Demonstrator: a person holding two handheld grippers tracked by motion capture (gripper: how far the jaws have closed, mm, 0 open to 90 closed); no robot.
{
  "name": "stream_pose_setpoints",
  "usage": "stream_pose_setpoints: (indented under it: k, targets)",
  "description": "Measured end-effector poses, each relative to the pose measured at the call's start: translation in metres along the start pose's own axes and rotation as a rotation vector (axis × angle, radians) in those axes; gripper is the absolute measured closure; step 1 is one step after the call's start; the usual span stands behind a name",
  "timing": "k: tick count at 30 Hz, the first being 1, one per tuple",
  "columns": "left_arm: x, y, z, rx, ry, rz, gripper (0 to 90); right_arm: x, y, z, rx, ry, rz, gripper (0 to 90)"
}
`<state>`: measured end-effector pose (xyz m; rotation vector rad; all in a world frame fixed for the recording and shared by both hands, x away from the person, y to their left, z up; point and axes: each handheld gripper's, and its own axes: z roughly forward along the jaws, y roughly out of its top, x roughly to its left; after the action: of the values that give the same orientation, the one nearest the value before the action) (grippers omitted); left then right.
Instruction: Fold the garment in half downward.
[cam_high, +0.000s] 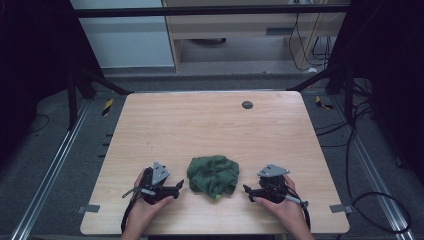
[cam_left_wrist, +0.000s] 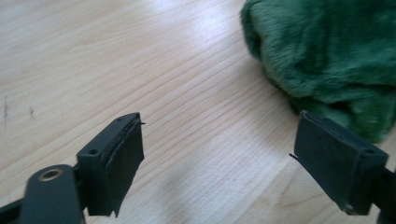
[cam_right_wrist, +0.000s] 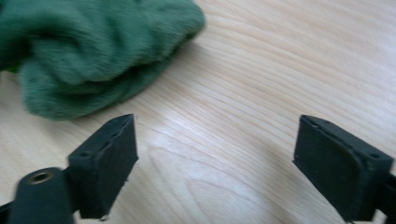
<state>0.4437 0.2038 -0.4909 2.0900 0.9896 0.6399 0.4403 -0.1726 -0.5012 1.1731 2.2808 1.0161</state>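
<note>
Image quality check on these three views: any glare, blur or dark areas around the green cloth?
High view: even light on the table, surroundings dark, green cloth small but readable. Left gripper view: bright glare streak across the wood, cloth soft and out of focus, jaw pads sharper. Right gripper view: overall blur, cloth smeared, pale sheen on the wood between the jaws.

The crumpled green cloth (cam_left_wrist: 327, 56) runs off the top and right edges of the left gripper view; in the right gripper view its folds (cam_right_wrist: 88, 51) are blurred and cut at the top and left; the person's forearms leave the high view's bottom edge.
</note>
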Motion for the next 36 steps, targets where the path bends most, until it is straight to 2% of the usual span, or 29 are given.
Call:
stream_pose_setpoints:
  k: [7, 21, 36]
  targets:
    - [0.011, -0.004, 0.004, 0.035, 0.016, -0.033, 10.9, -0.01, 0.002, 0.001, 0.009, -0.013, 0.023, 8.5]
    - [0.042, -0.013, 0.006, 0.073, 0.047, -0.11, 9.0, -0.028, 0.003, 0.002, 0.024, -0.021, 0.073, 8.4]
    - [0.059, -0.02, 0.009, 0.099, 0.074, -0.152, 8.7, -0.043, 0.003, 0.002, 0.025, -0.059, 0.102, 8.4]
